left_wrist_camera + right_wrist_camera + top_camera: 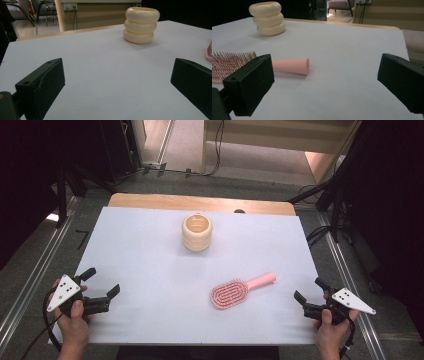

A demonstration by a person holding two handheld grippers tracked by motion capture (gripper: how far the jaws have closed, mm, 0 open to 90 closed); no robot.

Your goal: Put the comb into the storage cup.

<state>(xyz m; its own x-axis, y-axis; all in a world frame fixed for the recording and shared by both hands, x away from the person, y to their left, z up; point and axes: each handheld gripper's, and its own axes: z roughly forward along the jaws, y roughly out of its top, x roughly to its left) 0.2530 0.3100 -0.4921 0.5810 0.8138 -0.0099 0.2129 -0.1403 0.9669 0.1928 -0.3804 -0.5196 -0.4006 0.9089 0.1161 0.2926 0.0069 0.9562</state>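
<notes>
A white tabletop [150, 270] carries two things, with a strip of bare wood along its far edge. In the left gripper view the near left corner is cut off and the brush shows as a pink sliver at the right border. In the right gripper view the left jaw hides part of the brush head.

Wide bare surface lies along the left edge, the near edge and the far right corner.

A cream cup [197, 233] made of three stacked rings stands upright near the middle of the far edge, its mouth open upward.

A pink hairbrush [241, 290] lies flat, bristles up, right of centre toward the near edge, well apart from the cup. Its oval head points to the near edge; its handle angles toward the right edge.

The left gripper [103, 285] rests at the near left corner, jaws spread wide, nothing between them. The right gripper [309, 290] sits at the right edge near the brush handle, jaws likewise wide apart and holding nothing.
</notes>
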